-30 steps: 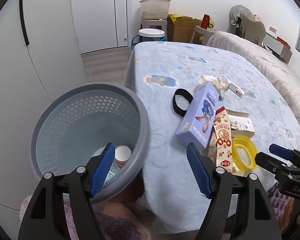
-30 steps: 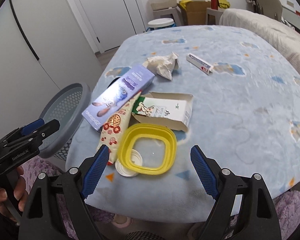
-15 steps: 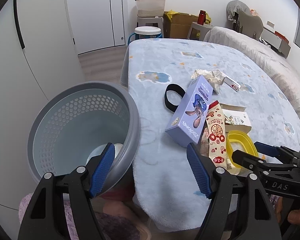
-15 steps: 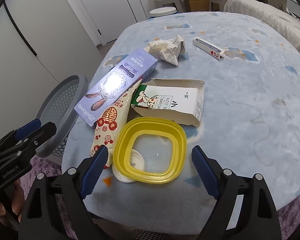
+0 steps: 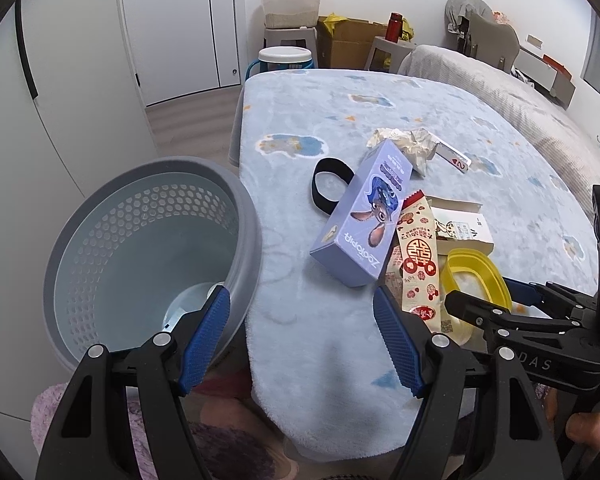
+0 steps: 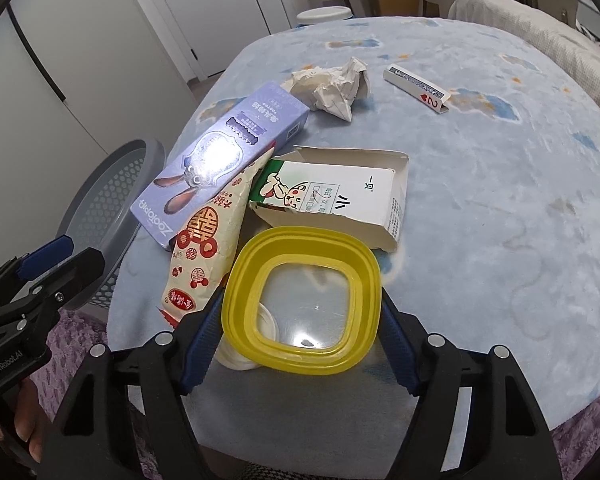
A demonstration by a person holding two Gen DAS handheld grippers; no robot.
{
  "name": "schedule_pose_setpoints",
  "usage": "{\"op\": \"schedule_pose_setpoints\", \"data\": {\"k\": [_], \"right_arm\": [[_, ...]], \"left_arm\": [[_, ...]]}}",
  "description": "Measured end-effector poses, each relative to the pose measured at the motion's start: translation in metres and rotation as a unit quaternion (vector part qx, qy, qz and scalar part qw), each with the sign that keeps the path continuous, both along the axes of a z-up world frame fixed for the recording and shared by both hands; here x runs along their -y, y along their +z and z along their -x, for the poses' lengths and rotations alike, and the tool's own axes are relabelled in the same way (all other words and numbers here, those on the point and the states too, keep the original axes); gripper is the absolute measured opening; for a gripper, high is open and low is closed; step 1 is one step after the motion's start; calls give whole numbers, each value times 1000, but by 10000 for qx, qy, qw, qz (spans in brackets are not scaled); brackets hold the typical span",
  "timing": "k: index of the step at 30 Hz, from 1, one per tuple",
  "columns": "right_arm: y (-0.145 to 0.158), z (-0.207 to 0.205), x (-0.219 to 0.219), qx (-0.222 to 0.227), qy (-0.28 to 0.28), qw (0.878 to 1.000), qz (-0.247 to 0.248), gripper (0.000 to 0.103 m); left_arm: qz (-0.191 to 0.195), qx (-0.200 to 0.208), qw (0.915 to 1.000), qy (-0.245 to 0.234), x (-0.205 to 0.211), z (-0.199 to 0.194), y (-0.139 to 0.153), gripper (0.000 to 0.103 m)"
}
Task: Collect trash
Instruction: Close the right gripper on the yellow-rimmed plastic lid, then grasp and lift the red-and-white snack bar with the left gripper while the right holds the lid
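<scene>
A yellow-rimmed clear lid [image 6: 304, 304] lies at the near edge of the blue blanket-covered table [image 6: 500, 200]. My right gripper [image 6: 302, 300] is closing; its blue pads [image 6: 204, 332] meet both sides of the lid. Behind it lie a red-and-white snack wrapper [image 6: 208, 248], a torn milk carton [image 6: 340, 196], a purple box [image 6: 220, 160], crumpled paper [image 6: 336, 84] and a card box [image 6: 416, 88]. My left gripper [image 5: 300, 296] hangs open and empty between the grey bin's rim [image 5: 252, 240] and the table edge. Something white [image 5: 192, 296] lies in the bin.
A black band [image 5: 328, 184] lies beyond the purple box. A white round disc [image 6: 236, 356] peeks from under the yellow lid. Stools, a cardboard box and a bucket [image 5: 286, 58] stand past the table's far end. White cabinet doors line the left side.
My right gripper sank toward the yellow lid and its jaws narrowed until the pads reached the lid's sides. The left gripper stayed open by the bin.
</scene>
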State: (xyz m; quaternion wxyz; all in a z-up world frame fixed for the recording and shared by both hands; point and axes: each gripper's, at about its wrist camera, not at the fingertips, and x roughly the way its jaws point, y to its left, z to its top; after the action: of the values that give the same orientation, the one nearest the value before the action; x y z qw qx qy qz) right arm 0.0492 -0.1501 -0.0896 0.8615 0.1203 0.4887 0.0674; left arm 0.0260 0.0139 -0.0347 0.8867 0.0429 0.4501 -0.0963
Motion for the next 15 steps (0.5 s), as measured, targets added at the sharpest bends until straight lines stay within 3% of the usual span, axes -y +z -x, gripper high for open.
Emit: {"op": "schedule_pose_setpoints", "data": {"k": [15], "right_arm": [[14, 35, 44, 237, -411, 9988, -141, 69]], "left_arm": [[201, -303, 9980, -509, 49, -8, -12, 71]]}}
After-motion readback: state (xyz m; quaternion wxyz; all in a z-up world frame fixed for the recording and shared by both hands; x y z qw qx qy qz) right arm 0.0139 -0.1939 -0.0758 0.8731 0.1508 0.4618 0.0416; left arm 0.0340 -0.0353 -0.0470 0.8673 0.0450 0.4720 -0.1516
